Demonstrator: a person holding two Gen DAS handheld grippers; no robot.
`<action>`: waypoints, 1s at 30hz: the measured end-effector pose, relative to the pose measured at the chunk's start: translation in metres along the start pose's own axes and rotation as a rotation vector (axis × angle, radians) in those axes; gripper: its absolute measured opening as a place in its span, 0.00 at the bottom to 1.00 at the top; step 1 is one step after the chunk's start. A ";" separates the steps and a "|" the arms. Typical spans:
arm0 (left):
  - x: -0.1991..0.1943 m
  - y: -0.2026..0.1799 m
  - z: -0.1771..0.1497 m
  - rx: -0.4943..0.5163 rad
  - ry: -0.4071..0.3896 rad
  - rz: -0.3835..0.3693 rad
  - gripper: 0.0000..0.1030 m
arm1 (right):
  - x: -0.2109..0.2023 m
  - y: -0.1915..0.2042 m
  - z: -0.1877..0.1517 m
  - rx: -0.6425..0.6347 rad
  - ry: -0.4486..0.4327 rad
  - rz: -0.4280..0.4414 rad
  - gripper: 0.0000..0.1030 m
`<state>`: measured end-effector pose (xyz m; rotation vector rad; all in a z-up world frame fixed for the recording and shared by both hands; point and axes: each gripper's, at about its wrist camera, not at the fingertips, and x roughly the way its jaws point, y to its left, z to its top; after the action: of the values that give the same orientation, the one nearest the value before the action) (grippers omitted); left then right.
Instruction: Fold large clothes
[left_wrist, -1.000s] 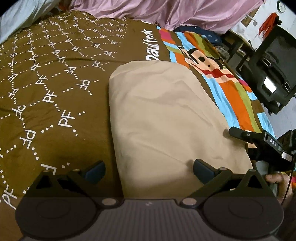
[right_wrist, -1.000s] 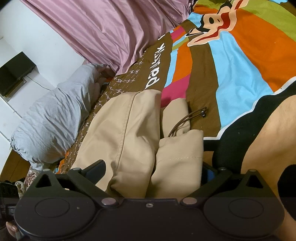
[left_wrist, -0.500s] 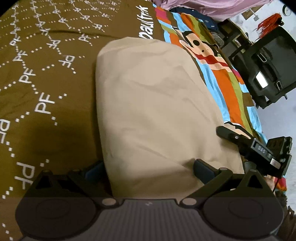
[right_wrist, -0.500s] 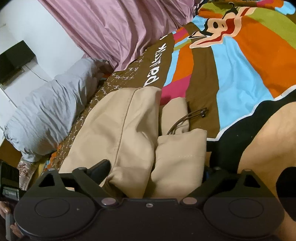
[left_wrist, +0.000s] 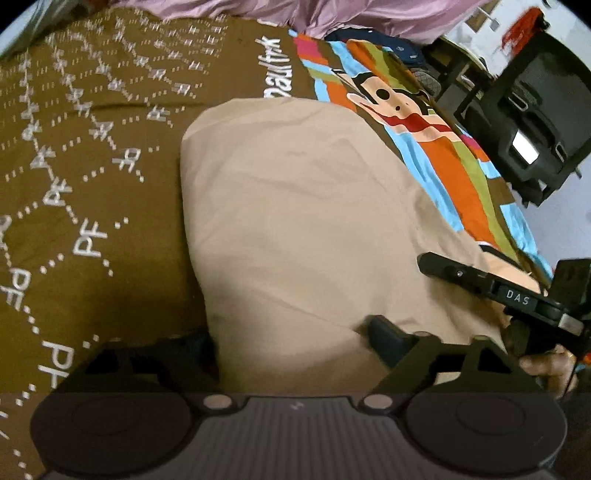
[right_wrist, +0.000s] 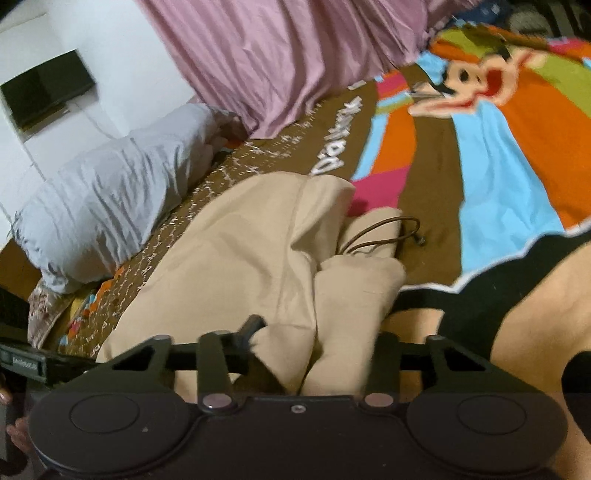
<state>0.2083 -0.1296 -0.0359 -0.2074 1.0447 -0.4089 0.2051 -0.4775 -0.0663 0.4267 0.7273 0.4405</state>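
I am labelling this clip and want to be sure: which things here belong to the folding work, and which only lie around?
Belong to the job: beige garment, its drawstring, left gripper, right gripper.

Only lying around: cartoon bedspread, grey pillow, pink sheet.

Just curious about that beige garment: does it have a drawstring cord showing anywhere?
Yes. In the right wrist view a thin brown cord loops out of the beige garment onto the bedspread.
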 end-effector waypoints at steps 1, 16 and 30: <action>-0.003 -0.004 0.000 0.013 -0.008 0.008 0.75 | -0.001 0.004 0.000 -0.013 -0.004 0.005 0.37; -0.084 0.002 0.018 0.235 -0.268 0.122 0.61 | -0.019 0.098 0.011 -0.134 -0.222 0.062 0.29; -0.054 0.134 0.037 0.093 -0.202 0.196 0.69 | 0.158 0.161 0.018 -0.163 -0.039 -0.054 0.35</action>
<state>0.2475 0.0134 -0.0222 -0.0605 0.8369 -0.2523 0.2858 -0.2665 -0.0561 0.2611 0.6579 0.4361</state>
